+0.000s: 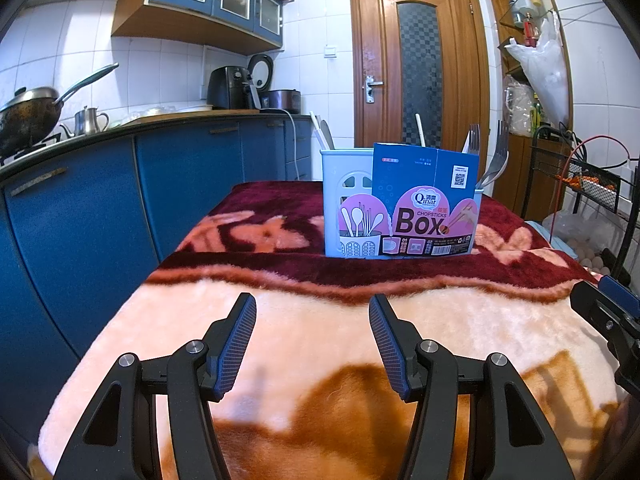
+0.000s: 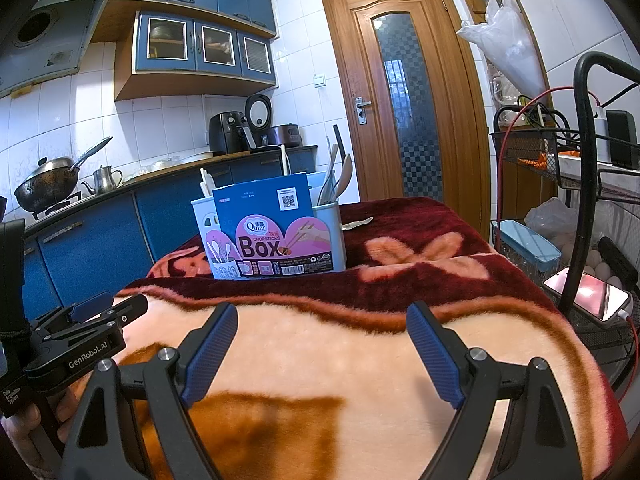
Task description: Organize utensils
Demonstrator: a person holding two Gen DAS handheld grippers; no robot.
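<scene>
Centrally: utensil box [image 1: 400, 208] holding forks [image 1: 500, 148], spoon [image 2: 357, 223] lying beside; pink-maroon blanket [image 1: 320, 332]; kitchen counter, door; left gripper [image 1: 312, 340], right gripper [image 2: 320, 344] agape, empty

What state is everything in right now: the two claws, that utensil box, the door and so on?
Left gripper: open, empty.
Right gripper: open wider, empty.
Chopsticks box: upright on the blanket, holding utensils.
Spoon: lying loose on the blanket beside the box.
Door: closed.
Phone: screen lit.
</scene>
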